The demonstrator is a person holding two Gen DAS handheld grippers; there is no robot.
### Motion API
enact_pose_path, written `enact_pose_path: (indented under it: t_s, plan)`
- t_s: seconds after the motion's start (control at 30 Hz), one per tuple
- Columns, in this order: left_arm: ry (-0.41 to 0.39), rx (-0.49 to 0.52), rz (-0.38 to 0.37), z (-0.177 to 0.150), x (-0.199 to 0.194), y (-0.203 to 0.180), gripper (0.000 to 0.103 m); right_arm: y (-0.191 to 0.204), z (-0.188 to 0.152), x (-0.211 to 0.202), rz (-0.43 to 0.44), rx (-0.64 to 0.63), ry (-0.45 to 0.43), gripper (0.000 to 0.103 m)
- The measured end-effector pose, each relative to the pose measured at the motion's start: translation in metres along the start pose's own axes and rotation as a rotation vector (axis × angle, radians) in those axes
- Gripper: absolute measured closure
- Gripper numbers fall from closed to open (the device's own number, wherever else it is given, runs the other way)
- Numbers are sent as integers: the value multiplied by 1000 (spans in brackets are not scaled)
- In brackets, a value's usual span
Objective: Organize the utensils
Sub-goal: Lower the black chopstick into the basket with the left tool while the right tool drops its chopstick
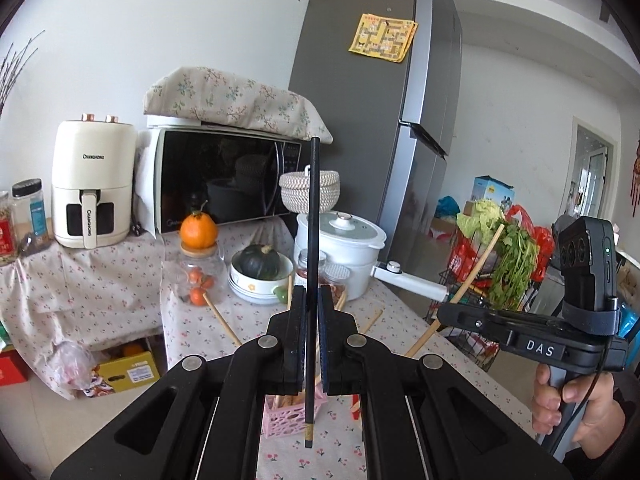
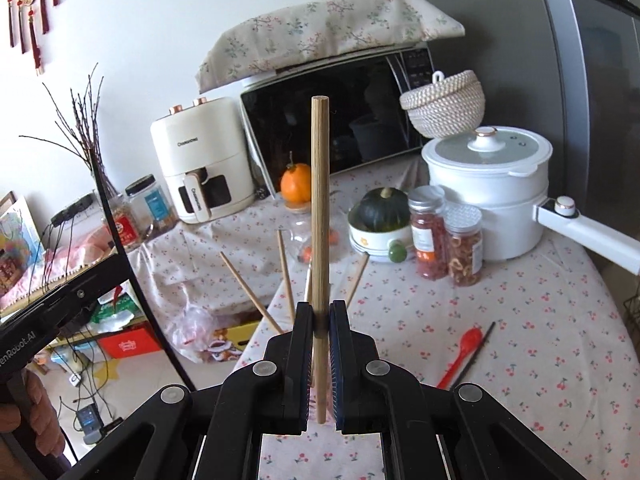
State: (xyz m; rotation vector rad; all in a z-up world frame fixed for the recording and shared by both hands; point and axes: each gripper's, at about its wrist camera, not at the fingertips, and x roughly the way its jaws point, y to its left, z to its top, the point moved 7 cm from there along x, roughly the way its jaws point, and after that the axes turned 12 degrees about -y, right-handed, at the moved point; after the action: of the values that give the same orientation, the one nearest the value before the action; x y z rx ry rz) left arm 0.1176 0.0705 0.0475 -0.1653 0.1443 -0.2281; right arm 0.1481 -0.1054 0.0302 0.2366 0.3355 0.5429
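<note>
My left gripper (image 1: 311, 300) is shut on a black chopstick (image 1: 313, 216) and holds it upright above a pink slotted holder (image 1: 290, 416) on the table. My right gripper (image 2: 321, 312) is shut on a wooden chopstick (image 2: 320, 200) and holds it upright too. In the left wrist view the right gripper (image 1: 444, 312) shows with its wooden chopstick (image 1: 476, 272) slanting. Several wooden chopsticks (image 2: 248, 292) stick up below the right gripper. A red spoon (image 2: 460, 354) and a black chopstick (image 2: 476, 350) lie on the cloth at right.
A white pot (image 2: 492, 192) with a long handle, two spice jars (image 2: 448, 232), a bowl with a green squash (image 2: 380, 220), a jar topped by an orange (image 2: 298, 188), a microwave (image 1: 224, 176) and an air fryer (image 1: 94, 184) stand behind. A fridge (image 1: 372, 120) is at right.
</note>
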Motion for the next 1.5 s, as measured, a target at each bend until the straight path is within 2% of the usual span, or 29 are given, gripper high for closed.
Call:
enact_pose_path:
  t_s: [0.13, 0.3, 0.5, 0.7, 0.77, 0.83, 0.9, 1.07, 1.13, 1.17, 1.23, 1.4, 1.5]
  plan:
    - [-21, 27, 41, 1, 16, 3, 98, 13, 4, 10, 11, -8, -20, 97]
    - [-8, 26, 83, -10, 42, 14, 98, 21, 6, 25, 8, -7, -33, 97]
    - [54, 18, 120, -29, 68, 27, 98, 20, -5, 50, -23, -12, -9, 97]
    - [114, 26, 126, -43, 82, 29, 96, 14, -17, 70, -38, 23, 35, 94]
    - [126, 31, 130, -45, 82, 29, 87, 11, -17, 70, -41, 40, 40, 91]
    - [127, 16, 133, -45, 79, 30, 51, 9, -12, 65, -33, 64, 24, 77]
    - [117, -7, 146, -43, 74, 34, 37, 8, -3, 56, -21, 78, -8, 67]
    - [150, -65, 152, -44, 64, 38, 21, 3, 16, 30, -13, 79, -77, 50]
    - [175, -76, 151, -49, 60, 37, 15, -4, 20, 21, -25, 80, -93, 35]
    - [192, -75, 150, -52, 58, 36, 14, -9, 20, 17, -33, 81, -95, 32]
    - [241, -65, 146, -62, 55, 32, 10, -20, 18, 11, -57, 78, -88, 24]
    - [385, -64, 132, -100, 50, 21, 4, -53, 0, 0, -152, 32, -35, 15]
    - [445, -66, 106, -119, 51, 7, 1, -75, -13, -7, -217, 21, 2, 8]
